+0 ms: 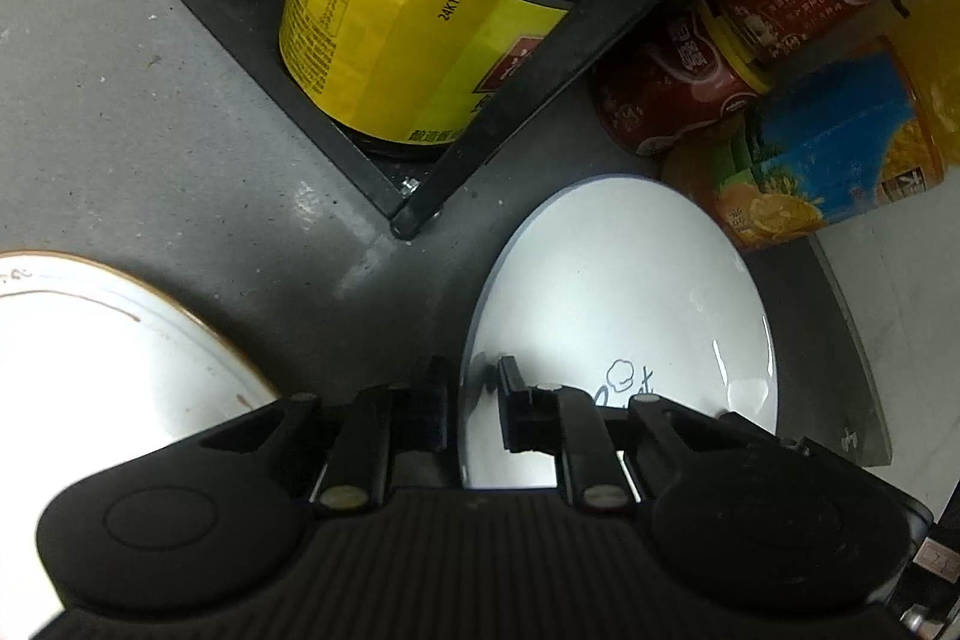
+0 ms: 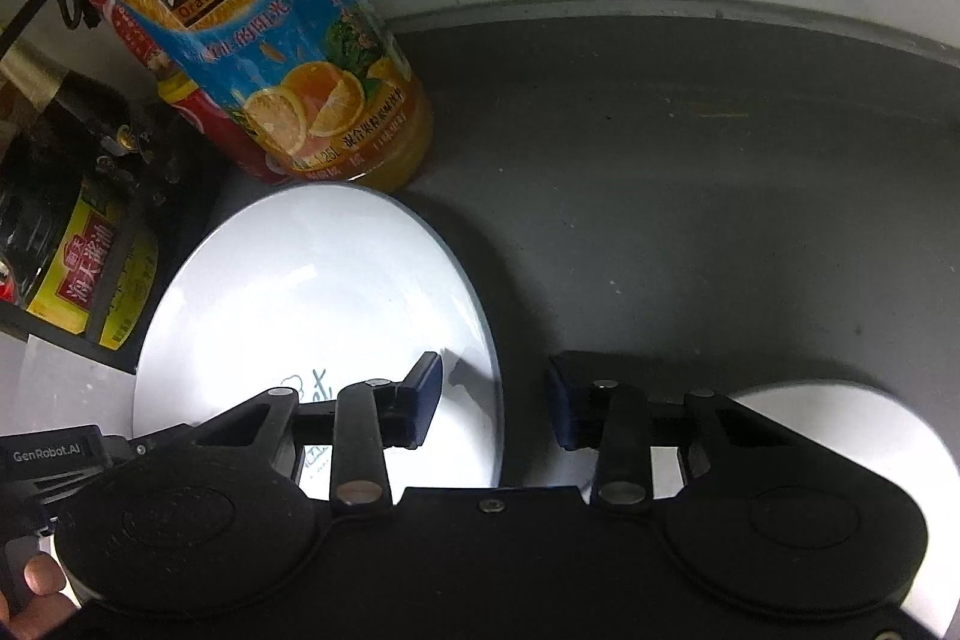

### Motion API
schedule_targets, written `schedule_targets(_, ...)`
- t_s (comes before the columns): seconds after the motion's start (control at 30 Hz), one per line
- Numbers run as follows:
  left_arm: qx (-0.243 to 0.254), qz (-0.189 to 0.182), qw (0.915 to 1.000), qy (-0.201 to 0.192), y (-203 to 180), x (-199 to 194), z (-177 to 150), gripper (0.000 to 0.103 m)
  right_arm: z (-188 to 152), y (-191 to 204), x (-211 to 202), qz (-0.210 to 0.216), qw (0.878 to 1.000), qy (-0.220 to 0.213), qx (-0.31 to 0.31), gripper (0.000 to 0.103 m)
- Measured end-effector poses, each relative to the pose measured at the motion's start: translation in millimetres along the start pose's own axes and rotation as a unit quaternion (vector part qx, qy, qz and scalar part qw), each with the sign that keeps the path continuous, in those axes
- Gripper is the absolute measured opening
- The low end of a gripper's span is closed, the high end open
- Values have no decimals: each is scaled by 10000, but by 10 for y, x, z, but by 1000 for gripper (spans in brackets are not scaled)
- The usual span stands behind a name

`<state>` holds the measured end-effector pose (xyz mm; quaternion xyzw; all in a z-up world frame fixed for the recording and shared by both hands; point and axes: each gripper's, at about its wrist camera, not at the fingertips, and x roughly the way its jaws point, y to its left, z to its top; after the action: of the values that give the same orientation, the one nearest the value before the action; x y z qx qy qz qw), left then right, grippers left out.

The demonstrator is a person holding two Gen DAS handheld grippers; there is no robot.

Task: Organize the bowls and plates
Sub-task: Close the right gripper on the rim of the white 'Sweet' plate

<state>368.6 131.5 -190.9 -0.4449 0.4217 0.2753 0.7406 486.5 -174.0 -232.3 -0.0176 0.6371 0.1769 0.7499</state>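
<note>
White round ceramic plate (image 1: 624, 292) lies unstacked beside the orange juice bottle (image 2: 270, 40); left tongs (image 1: 474, 400) narrowly straddle its rim, right tongs (image 2: 495, 400) gape wide; sorting looks barely begun.

The plate (image 1: 624, 292) is white with a thin grey-blue rim and a small dark line drawing at about 6 o'clock — possibly a chef's hat. A second plate (image 1: 108, 340), at 8 o'clock, is white with a brown rim. The jar (image 1: 408, 40) wears a yellow label under a red cap. The juice bottle (image 2: 264, 40) is orange, its label blue with orange slices. The counter (image 2: 690, 190) is speckled dark grey — the cans (image 1: 738, 46) are red.
</note>
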Motion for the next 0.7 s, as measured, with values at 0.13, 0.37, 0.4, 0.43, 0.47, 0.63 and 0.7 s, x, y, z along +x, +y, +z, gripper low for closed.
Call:
schedule_targets(0.13, -35, -9, 10000, -11, -13, 6, 12, 12, 25, -1, 28, 155, 9999, 60, 33, 21)
schedule_targets(0.37, -119, -116, 9999, 33, 69, -51, 24, 10, -23, 47, -148, 270, 9995, -111, -145, 14)
schedule_targets(0.4, -98, -118, 9999, 18, 74, -74, 30, 10, -25, 40, -190, 315, 9993, -154, -142, 12)
schedule_targets(0.43, -79, -119, 9999, 10, 75, -90, 44, 10, -24, 38, -227, 327, 9992, -189, -160, 12)
schedule_targets(0.47, -64, -123, 9999, 24, 68, -90, 70, 10, -24, 38, -254, 317, 9991, -212, -183, 11)
schedule_targets(0.63, 62, -238, 9997, 49, 42, -146, 130, 10, -57, 27, -390, 334, 9987, -384, -45, 8)
schedule_targets(0.7, 136, -258, 9996, 34, 13, -181, 137, 10, -81, 26, -442, 349, 9985, -421, 22, 8)
